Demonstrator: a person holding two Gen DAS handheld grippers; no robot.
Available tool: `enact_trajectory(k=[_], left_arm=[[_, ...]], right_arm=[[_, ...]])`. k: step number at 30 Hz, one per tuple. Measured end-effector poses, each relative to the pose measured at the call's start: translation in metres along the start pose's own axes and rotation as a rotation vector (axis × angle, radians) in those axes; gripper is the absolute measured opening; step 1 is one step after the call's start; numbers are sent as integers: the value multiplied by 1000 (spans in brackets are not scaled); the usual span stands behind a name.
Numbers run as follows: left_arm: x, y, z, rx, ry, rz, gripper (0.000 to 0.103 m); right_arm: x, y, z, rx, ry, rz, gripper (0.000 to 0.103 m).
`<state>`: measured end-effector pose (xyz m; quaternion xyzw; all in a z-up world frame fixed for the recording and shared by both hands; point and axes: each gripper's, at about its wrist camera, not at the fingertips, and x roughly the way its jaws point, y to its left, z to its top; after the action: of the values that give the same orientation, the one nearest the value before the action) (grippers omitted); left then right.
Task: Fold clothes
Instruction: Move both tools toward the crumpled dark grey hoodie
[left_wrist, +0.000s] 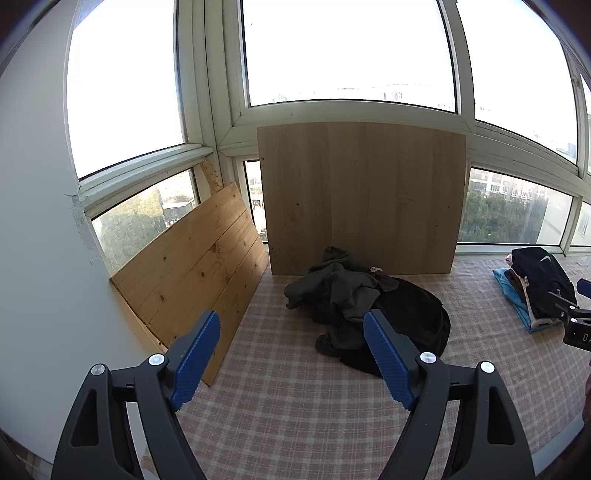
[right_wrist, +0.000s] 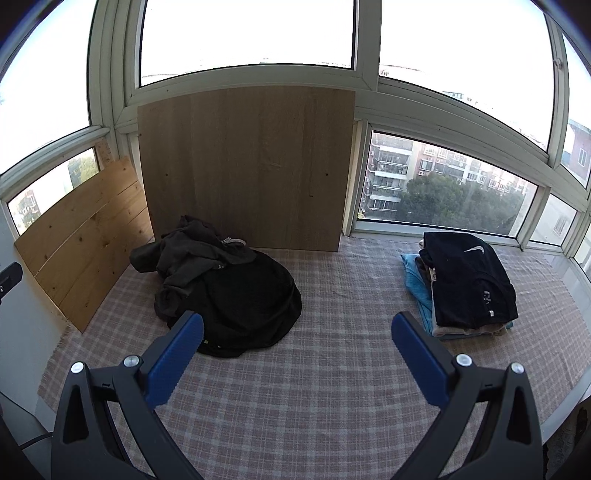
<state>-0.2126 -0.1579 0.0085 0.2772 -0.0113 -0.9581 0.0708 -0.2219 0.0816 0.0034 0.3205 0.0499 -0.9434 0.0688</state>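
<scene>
A crumpled pile of dark clothes (left_wrist: 369, 310) lies on the checked cloth, a grey garment on top of a black one; it also shows in the right wrist view (right_wrist: 229, 288). A stack of folded clothes (right_wrist: 465, 284) with a black shirt on top sits at the right; it also shows in the left wrist view (left_wrist: 535, 288). My left gripper (left_wrist: 291, 332) is open and empty, above the cloth just in front of the pile. My right gripper (right_wrist: 297, 330) is open and empty, between the pile and the stack.
A checked cloth (right_wrist: 332, 369) covers the work surface. A large wooden board (right_wrist: 247, 166) leans against the windows behind the pile. A pine plank panel (left_wrist: 192, 266) leans at the left. Window frames surround the back and right.
</scene>
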Motion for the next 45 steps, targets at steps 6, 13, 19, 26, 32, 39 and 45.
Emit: enact_trajectory(k=[6, 13, 19, 26, 32, 39, 45], left_arm=[[31, 2, 1, 5, 36, -16, 79], [83, -1, -3, -1, 110, -37, 79], [132, -17, -2, 30, 171, -54, 79], [206, -37, -2, 46, 263, -158, 79], [233, -31, 4, 41, 267, -105, 79], [238, -6, 0, 19, 282, -72, 79], [243, 2, -4, 4, 289, -68, 79]], right_arm=[[29, 1, 8, -1, 37, 25, 103], [81, -1, 15, -2, 93, 98, 103], [146, 4, 25, -21, 155, 189, 103], [231, 20, 32, -12, 252, 263, 103], [302, 60, 50, 21, 336, 330, 103], [352, 132, 92, 8, 335, 340, 103], [384, 177, 104, -20, 357, 295, 103]])
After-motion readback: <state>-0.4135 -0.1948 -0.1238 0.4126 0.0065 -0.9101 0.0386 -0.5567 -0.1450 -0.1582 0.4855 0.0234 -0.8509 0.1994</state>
